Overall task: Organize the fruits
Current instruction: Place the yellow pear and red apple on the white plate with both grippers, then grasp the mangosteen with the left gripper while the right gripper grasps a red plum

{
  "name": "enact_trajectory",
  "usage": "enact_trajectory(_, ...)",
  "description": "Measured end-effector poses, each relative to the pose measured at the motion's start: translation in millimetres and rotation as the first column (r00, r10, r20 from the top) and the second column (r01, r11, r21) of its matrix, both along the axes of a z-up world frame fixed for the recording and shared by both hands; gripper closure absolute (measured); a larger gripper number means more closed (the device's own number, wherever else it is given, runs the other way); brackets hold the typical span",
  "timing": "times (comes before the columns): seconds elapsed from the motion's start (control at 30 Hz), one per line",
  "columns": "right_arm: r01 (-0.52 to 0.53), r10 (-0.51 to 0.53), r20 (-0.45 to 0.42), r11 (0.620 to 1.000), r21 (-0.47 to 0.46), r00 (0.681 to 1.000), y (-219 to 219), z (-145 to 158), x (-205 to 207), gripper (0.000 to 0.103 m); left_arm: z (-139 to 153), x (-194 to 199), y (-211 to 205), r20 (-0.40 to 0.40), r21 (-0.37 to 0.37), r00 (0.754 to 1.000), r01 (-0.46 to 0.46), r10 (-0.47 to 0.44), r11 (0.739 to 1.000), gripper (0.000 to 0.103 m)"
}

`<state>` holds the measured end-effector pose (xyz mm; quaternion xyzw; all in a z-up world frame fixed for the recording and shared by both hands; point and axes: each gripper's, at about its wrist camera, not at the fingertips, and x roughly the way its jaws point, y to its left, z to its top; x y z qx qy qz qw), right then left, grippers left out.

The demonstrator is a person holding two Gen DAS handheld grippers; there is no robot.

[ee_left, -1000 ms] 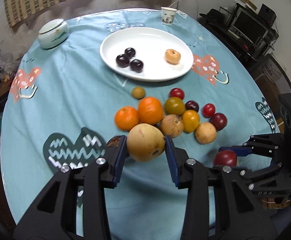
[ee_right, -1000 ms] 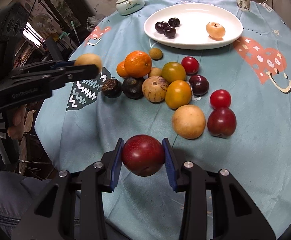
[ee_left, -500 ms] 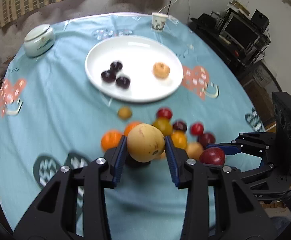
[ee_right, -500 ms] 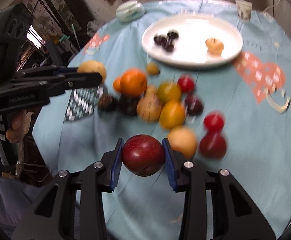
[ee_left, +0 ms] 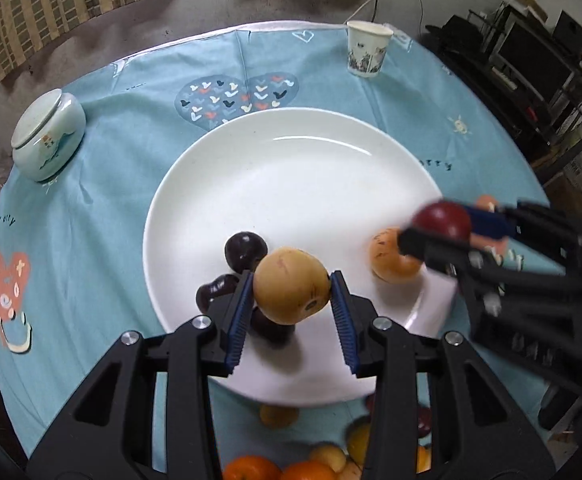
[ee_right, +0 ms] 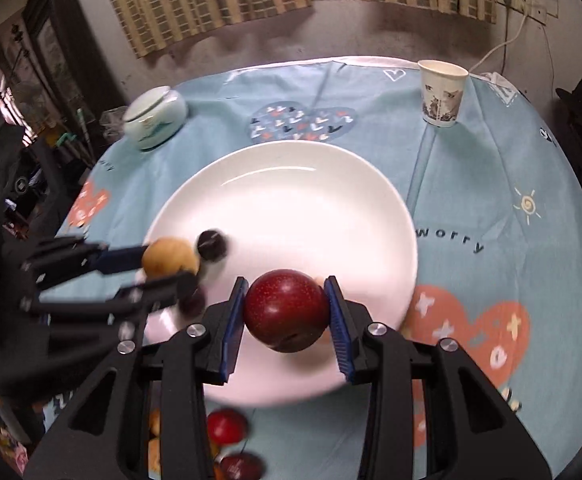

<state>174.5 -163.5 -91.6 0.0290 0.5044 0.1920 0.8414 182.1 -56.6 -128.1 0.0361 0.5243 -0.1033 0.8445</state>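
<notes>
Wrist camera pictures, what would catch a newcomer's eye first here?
Two fruits held in mid-air over the big white plate: the left gripper clamps a tan pear, and the right gripper clamps a dark red plum. On the plate below lie dark cherries and a small orange fruit. Farther back on the blue tablecloth stand a paper cup and a pale lidded jar.

A white plate [ee_left: 219, 184] sits on a light blue tablecloth [ee_left: 103, 184] printed with coral hearts. The held fruits are a tan pear [ee_left: 291, 286] and a dark red plum [ee_right: 286, 310]. Both grippers' pads [ee_left: 238, 316] are blue.
</notes>
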Motion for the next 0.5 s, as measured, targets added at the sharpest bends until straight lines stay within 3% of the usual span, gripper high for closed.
enact_trajectory(0.07,0.018,-0.019,-0.028,1.0,-0.023,0.999,1,-11,18,0.063,-6,4,0,-0.013,-0.009,1.0,0.002,-0.002,1.0,0.062)
enact_trajectory(0.13,0.012,-0.013,-0.031,0.999,-0.043,0.999,5,-18,26,0.062,-8,6,-1,-0.01,-0.006,1.0,0.004,-0.004,1.0,0.049)
enact_trajectory(0.23,-0.004,0.004,-0.011,0.999,-0.033,1.0,8,-16,28,0.059,-6,6,3,0.002,-0.009,1.0,0.002,-0.002,1.0,0.048)
enact_trajectory(0.27,0.0,0.0,-0.003,1.0,-0.031,1.0,7,-13,29,0.04,-5,6,5,0.002,-0.011,1.0,-0.006,0.006,1.0,0.049)
enact_trajectory(0.3,0.008,-0.008,0.016,1.0,-0.028,1.0,5,-7,28,0.035,-2,5,8,0.004,-0.011,1.0,-0.018,0.018,1.0,0.049)
enact_trajectory(0.5,-0.023,0.024,0.099,1.0,-0.016,0.995,-11,40,-15,0.036,35,-31,26,0.084,-0.028,0.996,-0.004,0.007,1.0,0.049)
